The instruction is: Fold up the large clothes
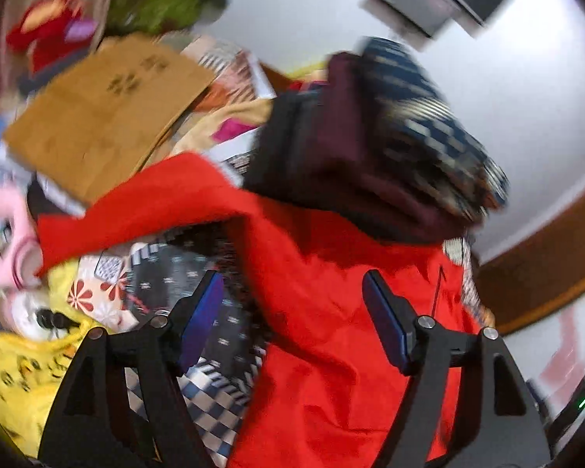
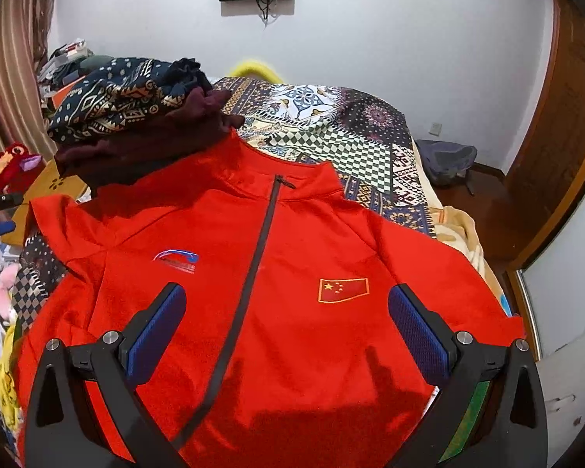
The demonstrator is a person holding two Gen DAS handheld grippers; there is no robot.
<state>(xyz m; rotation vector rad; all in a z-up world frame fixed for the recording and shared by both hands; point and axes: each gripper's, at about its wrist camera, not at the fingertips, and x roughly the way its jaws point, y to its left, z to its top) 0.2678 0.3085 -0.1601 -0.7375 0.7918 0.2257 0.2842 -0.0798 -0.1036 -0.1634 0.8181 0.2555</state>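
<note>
The red jacket lies front-up and spread flat on the bed, zip closed, ready for folding, while both the left tongs and right tongs hover above it, spread wide and empty

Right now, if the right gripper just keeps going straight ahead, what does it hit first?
Most likely the red jacket, around its zipper; the open right gripper hovers over it. Depth is unclear.
</note>
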